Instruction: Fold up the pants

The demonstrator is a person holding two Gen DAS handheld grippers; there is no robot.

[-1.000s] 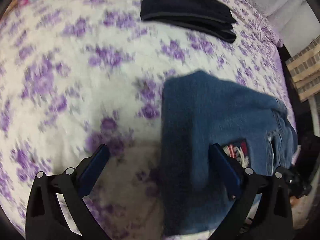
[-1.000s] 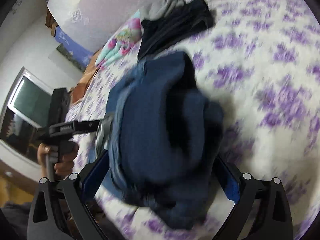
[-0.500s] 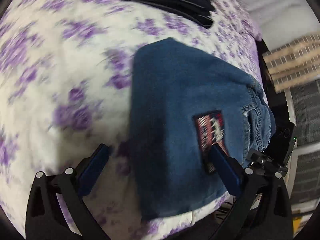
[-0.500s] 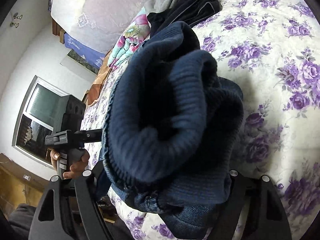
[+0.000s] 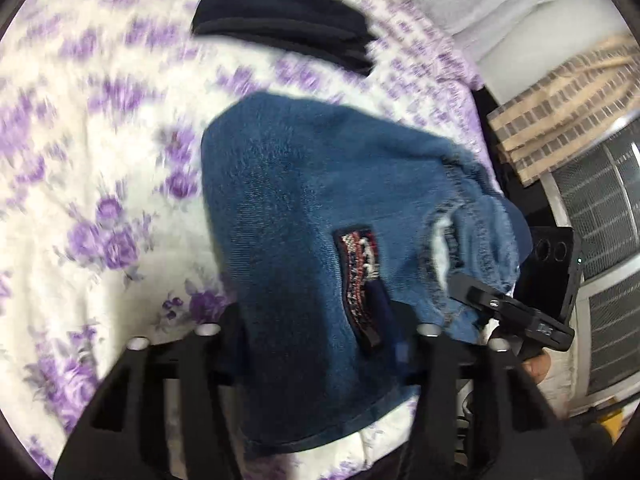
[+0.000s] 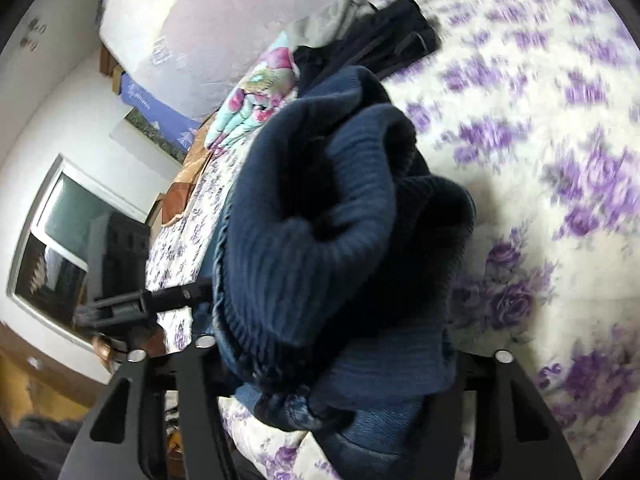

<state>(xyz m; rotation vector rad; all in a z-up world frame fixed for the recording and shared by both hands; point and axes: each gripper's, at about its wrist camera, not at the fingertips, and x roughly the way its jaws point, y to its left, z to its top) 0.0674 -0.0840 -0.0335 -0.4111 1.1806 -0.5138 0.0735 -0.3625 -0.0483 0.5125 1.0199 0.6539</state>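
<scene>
On a white bedspread [image 5: 100,128] printed with purple flowers, a pair of blue denim pants [image 5: 304,216], already folded into a compact bundle, lies near the bed's right edge with both hand-held tools closed on it. The left gripper [image 5: 320,344] pinches the near edge of the denim beside a striped woven patch [image 5: 360,276]; the right gripper [image 6: 332,360] has its jaws drawn in on the ribbed navy waistband [image 6: 320,240], which bunches thickly in front of its lens.

The likely trouble is the fold opening up: the waistband is gathered in a loose roll rather than a flat layer, so an uneven pull between the two tools, or one letting go early, could spill the layers apart. The bundle also sits close to the mattress edge, and a drag to the right might take it over the side.

The left wrist camera alone shows the flat top face of the fold, the patch, the pocket stitching, and a folded black garment [image 5: 280,24] farther up the bed. The right wrist camera alone shows the rolled waistband, a floral turquoise-and-pink cloth [image 6: 256,96] and a window [image 6: 60,232] at the far left; blur softens both views.
</scene>
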